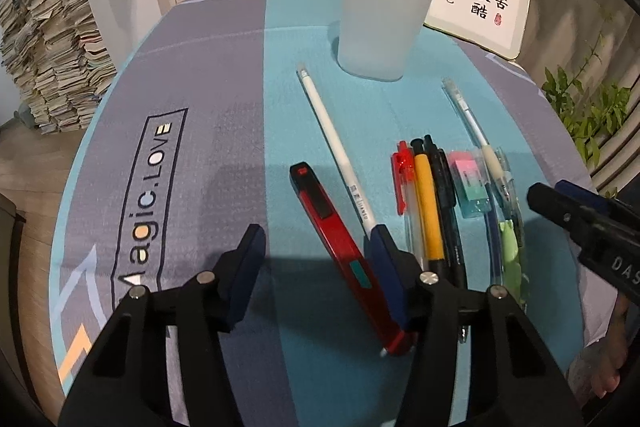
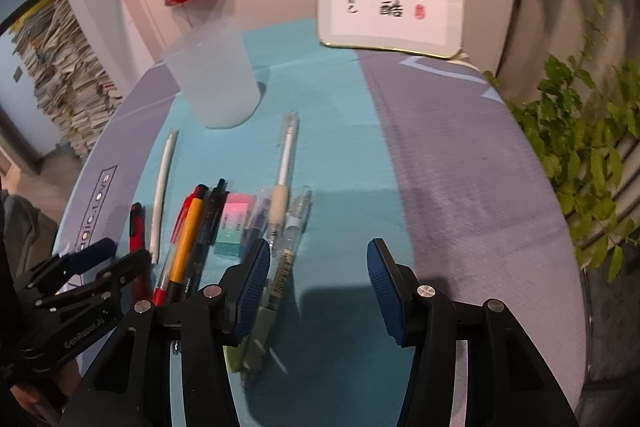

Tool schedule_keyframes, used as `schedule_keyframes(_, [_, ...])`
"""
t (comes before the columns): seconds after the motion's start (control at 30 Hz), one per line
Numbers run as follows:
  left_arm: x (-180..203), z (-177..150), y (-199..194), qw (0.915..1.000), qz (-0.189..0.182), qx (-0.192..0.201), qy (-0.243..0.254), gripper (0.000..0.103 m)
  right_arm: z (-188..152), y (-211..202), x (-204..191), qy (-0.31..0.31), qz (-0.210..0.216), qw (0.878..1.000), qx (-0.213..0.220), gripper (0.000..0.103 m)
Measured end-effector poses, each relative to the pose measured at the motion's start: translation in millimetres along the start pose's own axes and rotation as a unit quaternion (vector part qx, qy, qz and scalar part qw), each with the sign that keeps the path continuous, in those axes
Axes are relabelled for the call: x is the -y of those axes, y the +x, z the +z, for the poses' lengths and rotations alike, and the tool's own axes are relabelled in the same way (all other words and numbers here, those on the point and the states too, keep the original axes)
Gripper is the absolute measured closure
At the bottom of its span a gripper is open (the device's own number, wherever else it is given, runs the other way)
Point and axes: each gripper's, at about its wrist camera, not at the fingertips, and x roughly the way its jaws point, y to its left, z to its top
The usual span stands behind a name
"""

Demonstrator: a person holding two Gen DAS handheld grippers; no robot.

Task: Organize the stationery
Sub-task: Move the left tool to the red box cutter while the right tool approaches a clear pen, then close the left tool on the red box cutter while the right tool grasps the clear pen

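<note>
Nothing sorted yet as far as I can see: frosted cup (image 1: 378,23) stands far centre on the table cloth (image 1: 192,75) and looks empty, though its frosted wall hides the bottom. All stationery lies flat near me: red utility knife (image 1: 340,239), white pen (image 1: 340,147), a bundle with the red pen (image 1: 404,179), yellow pen (image 1: 428,211) and black pens (image 1: 444,187), pink-green eraser (image 1: 472,187), and clear pens (image 1: 476,131) to the right

Left gripper (image 1: 316,259): jaws part open, nothing held, knife and white pen end just beside its right pad. Right gripper (image 2: 316,279): part open, empty, over bare cloth, clear pens beside its left pad

My guess: everything is left to do

Left view shows the knife full length; right view barely shows it but gives the clear pens' near ends
</note>
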Motion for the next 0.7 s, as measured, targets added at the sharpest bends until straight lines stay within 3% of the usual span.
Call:
schedule_keyframes(0.13, [-0.9, 2.3, 0.8, 1.0000, -0.003, -0.001, 0.004, 0.062, -1.2, 8.9, -8.2, -0.016, -0.008, 1.000, -0.014, 0.051])
schedule_keyframes(0.3, [-2.3, 1.8, 0.8, 1.0000, -0.005, -0.001, 0.004, 0.066, -7.0, 17.0, -13.6, -0.034, -0.025, 0.999, -0.032, 0.056])
schedule_keyframes(0.5, [-3.2, -1.5, -1.7, 0.9997, -0.019, -0.002, 0.012, 0.082, -11.3, 16.3, -10.2, -0.041, -0.045, 0.998, -0.032, 0.057])
schedule_keyframes(0.7, [-9.9, -4.2, -3.0, 0.9986, -0.050, -0.013, 0.002, 0.088, -13.9, 12.8, -5.2, -0.032, -0.023, 0.999, -0.037, 0.080])
